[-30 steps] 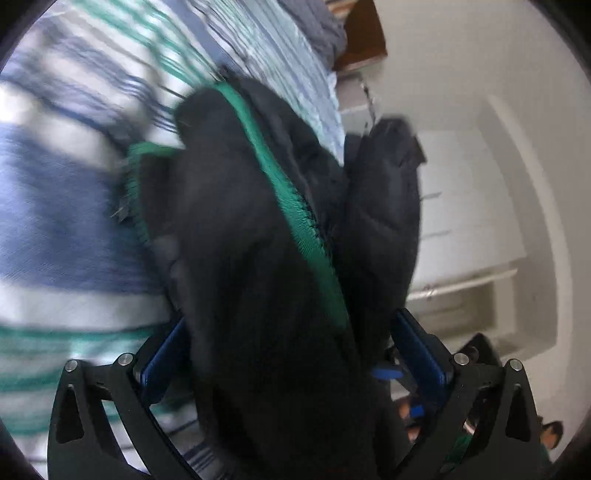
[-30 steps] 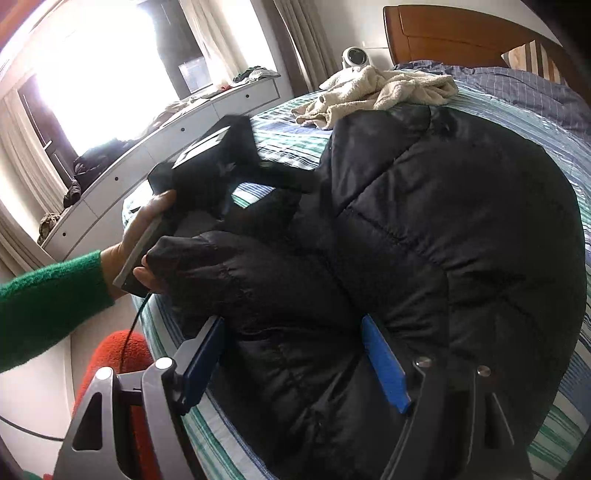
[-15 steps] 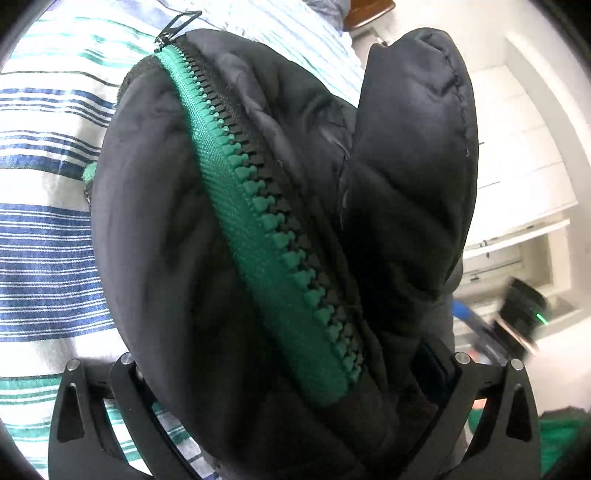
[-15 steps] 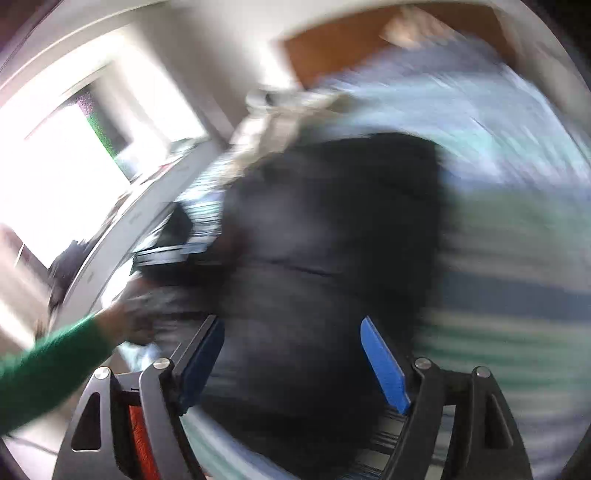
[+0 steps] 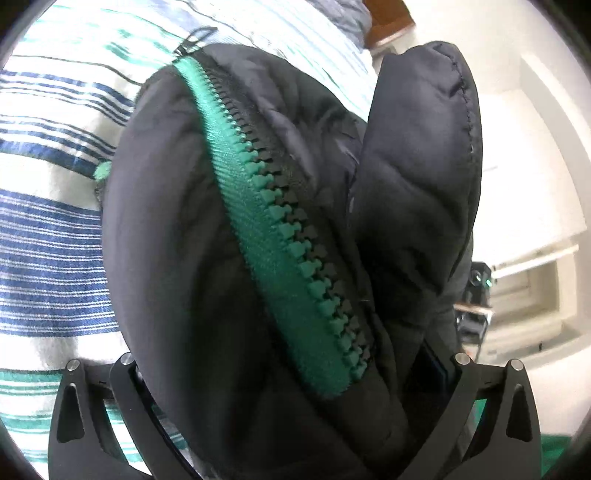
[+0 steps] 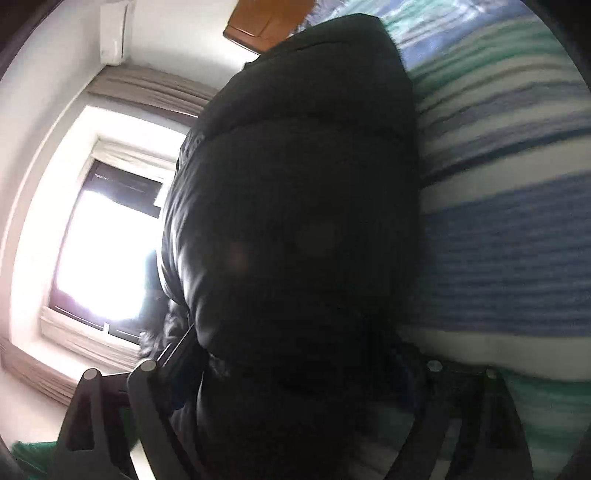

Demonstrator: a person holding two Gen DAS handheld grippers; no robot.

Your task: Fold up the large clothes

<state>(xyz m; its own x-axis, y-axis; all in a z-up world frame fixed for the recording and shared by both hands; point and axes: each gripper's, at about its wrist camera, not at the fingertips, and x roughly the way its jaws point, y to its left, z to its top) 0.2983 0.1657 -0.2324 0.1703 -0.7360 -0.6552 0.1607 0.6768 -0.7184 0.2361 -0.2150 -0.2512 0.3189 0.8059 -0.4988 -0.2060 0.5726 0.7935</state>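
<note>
The left wrist view alone shows the green zipper (image 5: 291,254) of the black puffer jacket (image 5: 177,258), its plastic teeth running from upper left down toward the camera, with a metal pull tab (image 5: 194,38) at the far end. A padded fold of the same jacket stands up to the right of the zipper. The left tool (image 5: 295,417) has the jacket bunched thickly between its two black arms; its fingers are buried in the fabric, and it is clamped on the jacket. Behind lies the bed (image 5: 48,236), covered in blue, white and green stripes.

The right wrist view alone shows a bright window (image 6: 99,251) with curtains, a wall-mounted air conditioner (image 6: 114,31) and a wooden headboard (image 6: 266,22). Here the jacket (image 6: 295,206) appears as a dark quilted bulk, tilted across the frame, lying against the striped bed (image 6: 509,258). The right tool (image 6: 291,413) stands wide, and the jacket fills the gap between its arms; it grips that thick bundle.

No writing or label can be read in either view.
</note>
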